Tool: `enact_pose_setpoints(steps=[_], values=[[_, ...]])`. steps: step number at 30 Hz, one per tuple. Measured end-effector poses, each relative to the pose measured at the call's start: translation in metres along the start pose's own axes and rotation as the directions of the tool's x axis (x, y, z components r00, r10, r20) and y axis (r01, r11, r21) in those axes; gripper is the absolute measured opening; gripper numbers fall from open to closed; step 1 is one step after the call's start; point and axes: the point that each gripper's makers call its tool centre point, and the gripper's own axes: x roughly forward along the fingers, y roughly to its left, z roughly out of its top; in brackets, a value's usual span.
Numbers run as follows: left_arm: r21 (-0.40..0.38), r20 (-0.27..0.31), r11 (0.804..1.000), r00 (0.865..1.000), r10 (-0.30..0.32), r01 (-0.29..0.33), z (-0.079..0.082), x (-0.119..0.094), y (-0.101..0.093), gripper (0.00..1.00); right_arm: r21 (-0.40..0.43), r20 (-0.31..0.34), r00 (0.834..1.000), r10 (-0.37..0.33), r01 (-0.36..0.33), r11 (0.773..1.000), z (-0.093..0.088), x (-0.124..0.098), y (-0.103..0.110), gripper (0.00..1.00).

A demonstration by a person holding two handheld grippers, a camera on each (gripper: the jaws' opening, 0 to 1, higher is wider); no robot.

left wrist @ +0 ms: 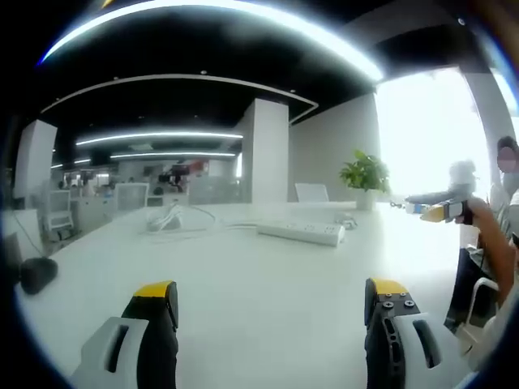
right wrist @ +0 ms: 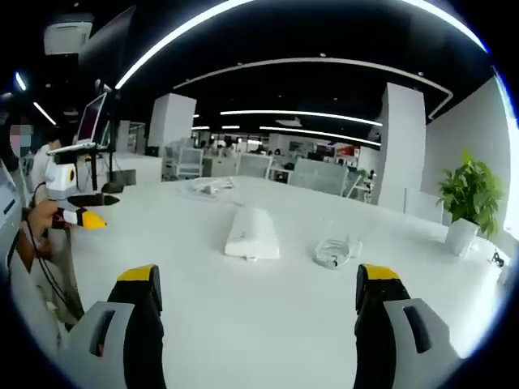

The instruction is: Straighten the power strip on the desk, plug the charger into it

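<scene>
The white power strip [right wrist: 252,233] lies flat on the white counter [right wrist: 268,324], well ahead of the right gripper [right wrist: 258,296], whose yellow-tipped jaws stand wide apart with nothing between them. Just to the right of the strip in the right gripper view sits a small white charger with its coiled cable [right wrist: 336,250], apart from the strip and not touching it. In the left gripper view the left gripper [left wrist: 272,304] likewise holds its jaws apart and empty above bare counter, with the strip [left wrist: 302,232] lying lengthwise farther off and a loose heap of white cables [left wrist: 172,219] beyond it to the left. A potted plant [left wrist: 364,177] stands in a white pot near the far edge of the counter. A dark rounded object [left wrist: 36,274] rests near the left edge. Between each gripper and the strip the surface is open and uncluttered. The right gripper [left wrist: 444,211] shows at the right of the left gripper view, held over the counter's edge by a person.
</scene>
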Motion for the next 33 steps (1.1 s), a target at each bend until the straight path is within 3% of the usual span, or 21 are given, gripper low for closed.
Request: enact_pose_setpoints(steps=[6, 15, 22, 33], values=[[0.004, -0.008, 1.000, 1.000, -0.005, 0.005, -0.002, 0.000, -0.003, 0.98, -0.004, -0.009, 0.999, 0.038, -0.038, 0.999, 0.019, 0.006, -0.002, 0.96], [0.005, -0.013, 1.000, 1.000, -0.001, 0.001, -0.003, 0.000, -0.002, 0.98, -0.051, -0.065, 0.991, 0.116, -0.119, 0.992, 0.027, 0.017, 0.007, 0.96], [0.009, -0.010, 1.000, 1.000, -0.005, 0.005, -0.001, 0.001, -0.003, 0.98, -0.126, -0.109, 0.986, 0.123, -0.137, 0.983, 0.036, 0.030, 0.003, 1.00], [0.010, -0.007, 1.000, 1.000, -0.002, 0.003, 0.000, 0.000, 0.000, 0.98, -0.177, -0.199, 0.967, 0.158, -0.194, 0.965, 0.045, 0.054, -0.005, 1.00]])
